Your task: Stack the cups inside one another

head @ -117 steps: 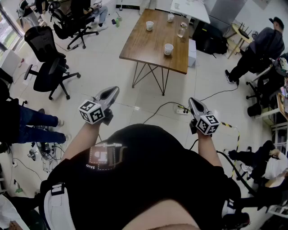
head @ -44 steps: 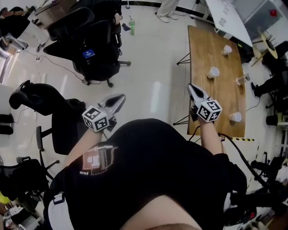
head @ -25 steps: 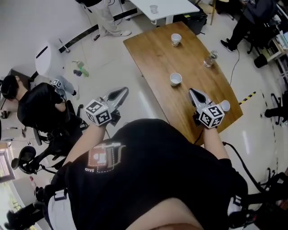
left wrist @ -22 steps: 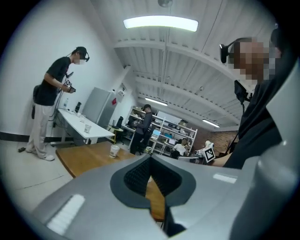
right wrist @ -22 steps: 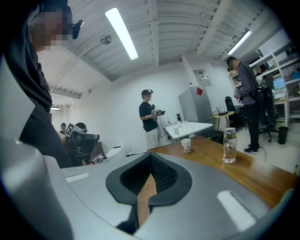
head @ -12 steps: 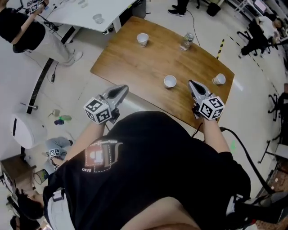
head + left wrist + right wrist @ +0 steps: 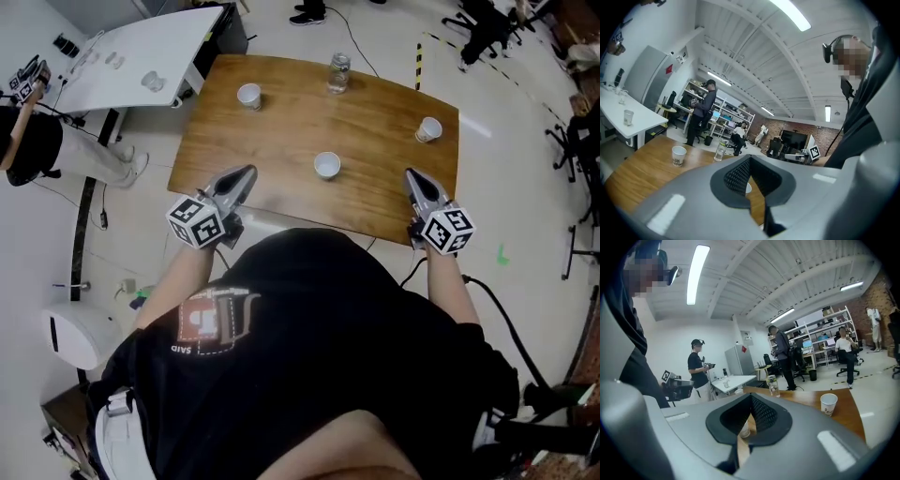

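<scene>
Jaws on both grippers are clenched tip to tip with nothing gripped; the left gripper (image 7: 244,173) and right gripper (image 7: 412,175) each show their pads meeting in their own gripper view. Three white cups stand upright and well apart on the wooden table (image 7: 281,141), none nested. The middle cup (image 7: 326,165) sits toward the near half of the table, ahead of and between the two grippers, and shows in each gripper view through the hollow below the closed tips. The left cup (image 7: 248,95) stands toward the far left corner. The right cup (image 7: 428,129) stands near the right edge. A clear glass bottle (image 7: 338,71) stands at the far edge, between the left and right cups. Both grippers hang over the near edge of the table, the left by the near left corner and the right by the near right corner, neither touching a cup. Beyond the far left corner is a white table (image 7: 173,42) carrying small clear glasses (image 7: 150,81). A person in a dark top (image 7: 23,141) stands at the left edge of the head view.
</scene>
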A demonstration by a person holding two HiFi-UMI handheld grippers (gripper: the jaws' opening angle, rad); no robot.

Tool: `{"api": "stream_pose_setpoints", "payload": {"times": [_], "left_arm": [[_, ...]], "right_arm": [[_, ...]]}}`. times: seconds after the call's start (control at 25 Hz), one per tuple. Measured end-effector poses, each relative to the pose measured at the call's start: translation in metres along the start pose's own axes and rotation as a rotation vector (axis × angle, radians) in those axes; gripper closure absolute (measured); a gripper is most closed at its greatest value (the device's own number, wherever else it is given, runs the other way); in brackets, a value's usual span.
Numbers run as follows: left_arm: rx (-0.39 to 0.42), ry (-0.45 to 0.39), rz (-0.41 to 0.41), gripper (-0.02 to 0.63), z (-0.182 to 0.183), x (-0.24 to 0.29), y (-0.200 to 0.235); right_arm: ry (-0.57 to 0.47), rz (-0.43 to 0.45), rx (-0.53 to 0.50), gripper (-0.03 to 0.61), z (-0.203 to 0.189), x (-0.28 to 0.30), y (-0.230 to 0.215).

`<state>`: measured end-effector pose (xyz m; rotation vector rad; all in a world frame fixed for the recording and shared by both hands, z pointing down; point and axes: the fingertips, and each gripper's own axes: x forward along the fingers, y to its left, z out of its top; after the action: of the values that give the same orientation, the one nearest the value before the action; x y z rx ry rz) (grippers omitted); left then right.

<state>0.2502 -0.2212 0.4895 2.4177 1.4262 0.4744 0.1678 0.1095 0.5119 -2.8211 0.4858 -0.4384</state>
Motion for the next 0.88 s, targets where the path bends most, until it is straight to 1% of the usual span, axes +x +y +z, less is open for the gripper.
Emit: {"api": "stream_pose_setpoints", "payload": {"times": [0.08, 0.16, 0.24, 0.36, 0.48, 0.6, 0.72, 0.88], "left_arm": [[0.006, 0.009, 0.006, 0.612, 0.0, 0.012, -0.004], [0.021, 0.02, 0.013, 0.612, -0.006, 0.024, -0.007], [0.034, 0.022, 0.009, 0.612, -0.01, 0.034, -0.013], [0.039, 0.023, -0.011, 0.612, -0.009, 0.039, -0.024], [0.031, 0.017, -0.035, 0.612, -0.006, 0.033, -0.018], [0.021, 0.012, -0.063, 0.612, -0.002, 0.028, 0.003], [0.013, 0.031, -0.101, 0.612, 0.001, 0.018, 0.025], [0.025, 0.058, -0.143, 0.612, 0.006, 0.003, 0.052]], "right_arm": [[-0.019, 0.0, 0.003, 0.565, -0.002, -0.01, -0.011], [-0.031, 0.005, 0.016, 0.565, -0.011, -0.016, -0.022], [-0.026, 0.003, 0.023, 0.565, -0.023, -0.022, -0.033], [-0.016, -0.023, 0.043, 0.565, -0.032, -0.031, -0.04], [-0.013, -0.046, 0.04, 0.565, -0.034, -0.033, -0.031], [-0.025, -0.076, 0.025, 0.565, -0.027, -0.023, -0.017], [-0.039, -0.119, 0.034, 0.565, -0.024, -0.009, 0.005], [-0.031, -0.153, 0.04, 0.565, -0.03, 0.01, 0.034]]}}
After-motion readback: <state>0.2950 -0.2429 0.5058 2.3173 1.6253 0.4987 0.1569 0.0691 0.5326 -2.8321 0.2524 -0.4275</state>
